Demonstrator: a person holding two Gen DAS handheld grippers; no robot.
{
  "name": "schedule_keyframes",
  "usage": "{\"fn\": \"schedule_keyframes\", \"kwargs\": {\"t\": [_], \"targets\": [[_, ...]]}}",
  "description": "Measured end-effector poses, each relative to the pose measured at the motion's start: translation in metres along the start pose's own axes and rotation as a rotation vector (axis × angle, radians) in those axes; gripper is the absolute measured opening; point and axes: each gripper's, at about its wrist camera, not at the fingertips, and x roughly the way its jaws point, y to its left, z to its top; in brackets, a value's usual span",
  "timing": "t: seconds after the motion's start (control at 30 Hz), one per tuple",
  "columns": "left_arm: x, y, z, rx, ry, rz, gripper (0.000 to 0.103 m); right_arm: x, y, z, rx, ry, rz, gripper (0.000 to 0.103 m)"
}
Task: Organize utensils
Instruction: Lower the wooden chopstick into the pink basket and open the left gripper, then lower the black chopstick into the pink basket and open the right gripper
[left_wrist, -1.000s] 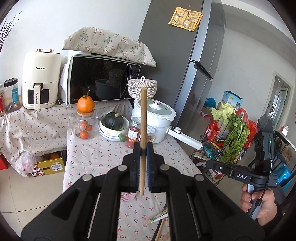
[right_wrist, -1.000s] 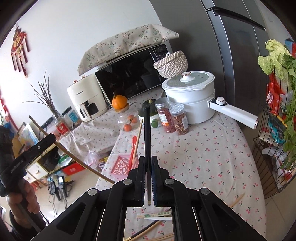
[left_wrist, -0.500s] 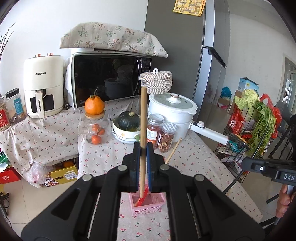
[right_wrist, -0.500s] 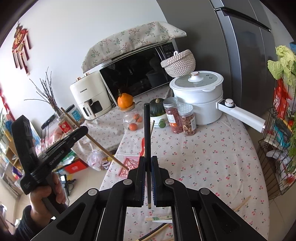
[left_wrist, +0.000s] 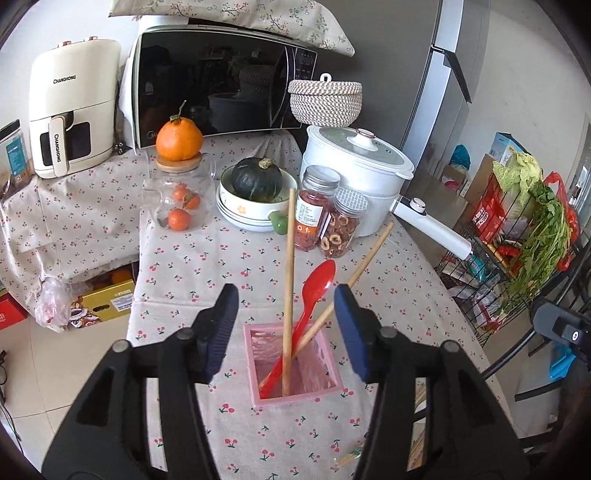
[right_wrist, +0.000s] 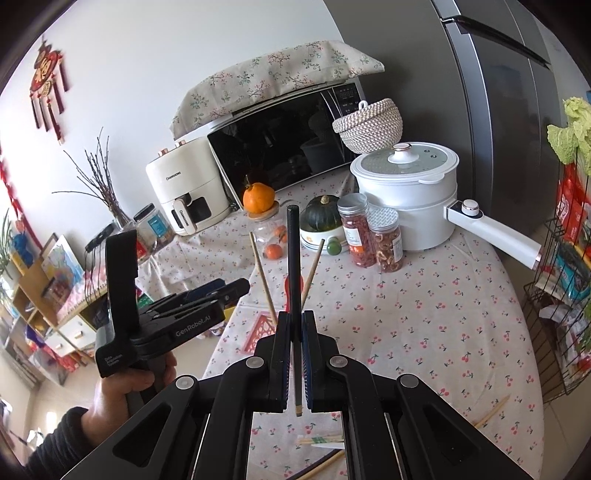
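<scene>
Now left gripper (left_wrist: 284, 325) opening, letting go of pale wooden chopstick (left_wrist: 289, 280); stick stands inside pink square holder (left_wrist: 295, 398) beside red plastic spoon (left_wrist: 314, 291). Right gripper (right_wrist: 295, 354) pinches black chopstick (right_wrist: 293, 258). Next job likely: carry it left, drop in holder.

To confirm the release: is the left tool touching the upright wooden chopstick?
Apart. The left wrist view shows the opening left tool with clear gaps beside the wooden chopstick.

White walls (right_wrist: 147, 74), daylit; a red knot ornament (right_wrist: 46, 86) hangs on the left wall; pale tiled floor (left_wrist: 33, 373). A tall grey refrigerator (left_wrist: 399, 74) stands beside the table (left_wrist: 207, 258) with its cherry-print cloth; a black wire rack (left_wrist: 491, 273) sits near the table's right edge; low wooden shelving (right_wrist: 40, 295) lines the left wall.
</scene>
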Motion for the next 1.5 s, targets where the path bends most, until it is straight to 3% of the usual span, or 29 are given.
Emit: {"fn": "schedule_keyframes", "kwargs": {"t": [0.1,0.3,0.67,0.97,1.03,1.1,1.17,1.27,1.37,1.5], "targets": [[-0.005,0.004,-0.007,-0.006,0.049,0.029,0.082,-0.001,0.003,0.005,-0.003,-0.024,0.005,0.006],[-0.013,0.027,-0.03,-0.072,0.153,0.054,0.095,0.0,0.013,0.017,-0.008,-0.081,0.022,0.006],[-0.022,0.049,-0.068,-0.052,0.25,0.054,0.096,0.015,0.03,0.033,-0.021,-0.184,0.005,0.006],[-0.022,0.046,-0.071,-0.024,0.262,0.044,0.096,0.054,0.029,0.024,-0.027,-0.104,-0.041,0.006],[-0.023,0.044,-0.071,-0.019,0.259,0.045,0.096,0.058,0.025,0.023,-0.012,-0.087,-0.027,0.013],[-0.023,0.042,-0.071,-0.015,0.25,0.057,0.096,0.056,0.021,0.023,0.011,-0.073,-0.011,0.052],[-0.022,0.039,-0.072,-0.009,0.247,0.067,0.096,0.048,0.018,0.022,0.032,-0.091,0.007,0.072],[-0.02,0.034,-0.074,-0.003,0.248,0.078,0.096,0.036,0.016,0.023,0.026,-0.098,-0.002,0.074],[-0.018,0.03,-0.076,-0.015,0.256,0.072,0.096,0.027,0.006,0.02,0.046,-0.096,-0.014,0.084],[-0.015,0.024,-0.08,-0.024,0.269,0.059,0.096,0.022,-0.011,0.012,0.063,-0.061,-0.059,0.087]]}}
